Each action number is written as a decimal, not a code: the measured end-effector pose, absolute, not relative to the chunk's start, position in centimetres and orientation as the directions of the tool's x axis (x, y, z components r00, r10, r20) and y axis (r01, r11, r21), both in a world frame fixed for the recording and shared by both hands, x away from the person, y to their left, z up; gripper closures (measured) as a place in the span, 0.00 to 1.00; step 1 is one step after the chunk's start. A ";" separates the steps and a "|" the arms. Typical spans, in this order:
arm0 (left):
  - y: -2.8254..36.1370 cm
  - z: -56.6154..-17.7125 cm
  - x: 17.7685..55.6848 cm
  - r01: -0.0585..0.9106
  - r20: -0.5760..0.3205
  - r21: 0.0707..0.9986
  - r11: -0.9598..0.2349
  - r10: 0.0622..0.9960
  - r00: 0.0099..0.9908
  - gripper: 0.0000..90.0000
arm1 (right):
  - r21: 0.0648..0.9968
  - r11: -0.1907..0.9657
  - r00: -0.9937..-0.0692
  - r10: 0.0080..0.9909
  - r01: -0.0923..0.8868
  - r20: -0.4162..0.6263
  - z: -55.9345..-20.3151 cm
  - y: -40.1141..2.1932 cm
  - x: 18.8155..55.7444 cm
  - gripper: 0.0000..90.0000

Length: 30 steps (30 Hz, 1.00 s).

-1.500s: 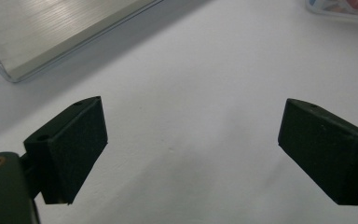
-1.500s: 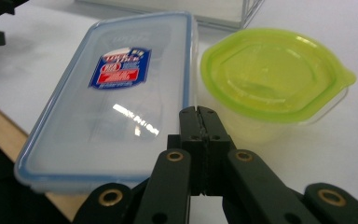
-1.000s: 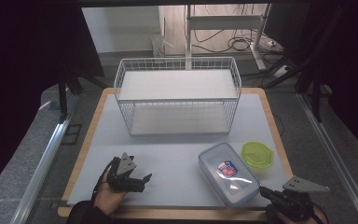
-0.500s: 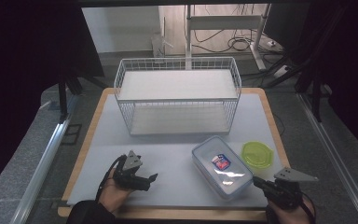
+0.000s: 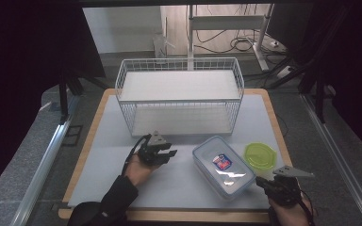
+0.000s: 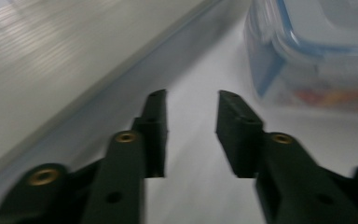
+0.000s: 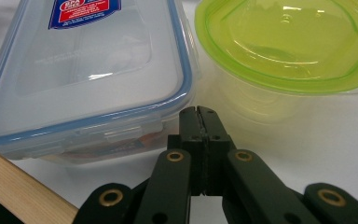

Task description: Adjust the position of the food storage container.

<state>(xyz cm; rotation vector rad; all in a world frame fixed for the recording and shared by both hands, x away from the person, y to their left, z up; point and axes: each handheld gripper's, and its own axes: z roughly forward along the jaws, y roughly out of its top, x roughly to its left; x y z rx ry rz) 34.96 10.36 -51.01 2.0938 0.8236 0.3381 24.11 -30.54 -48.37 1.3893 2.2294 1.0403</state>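
The clear rectangular plastic food container with a blue-rimmed snap lid (image 5: pixel 224 167) lay flat on the pale table mat (image 5: pixel 179 183), front right, just in front of the white wire basket (image 5: pixel 179 94). A round container with a translucent green lid (image 5: pixel 260 154) sat just beside it on the right, very close, contact unclear.

The left gripper (image 5: pixel 166 154) sat left of the clear container, near its short end, jaws pointing toward it. Its jaws had just been closing; they stood partly apart with nothing between them, only bare mat in the gap.

The right gripper (image 7: pixel 200 114) was at the front right edge, jaws pressed fully together, gripping nothing. Its tips sat right at the container's near corner, by the gap between the two containers.
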 end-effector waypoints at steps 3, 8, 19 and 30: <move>9.3 -51.4 36.2 0.437 -0.072 0.796 -0.420 0.651 0.756 0.85 | 0.717 0.259 -0.479 0.870 0.647 0.118 -48.3 -30.6 23.9 1.00; 6.6 -51.9 38.5 0.447 -0.139 0.803 -0.393 0.607 0.782 0.90 | 0.700 0.266 -0.491 0.860 0.663 0.138 -48.4 -30.4 23.5 1.00; 6.0 -51.7 38.0 0.468 -0.192 0.787 -0.402 0.562 0.804 0.99 | 0.697 0.271 -0.494 0.858 0.664 0.138 -48.9 -29.8 24.6 1.00; 10.0 -51.8 35.3 0.521 -0.230 0.764 -0.381 0.593 0.772 1.00 | 0.701 0.318 -0.532 0.840 0.638 0.104 -49.0 -27.4 26.7 1.00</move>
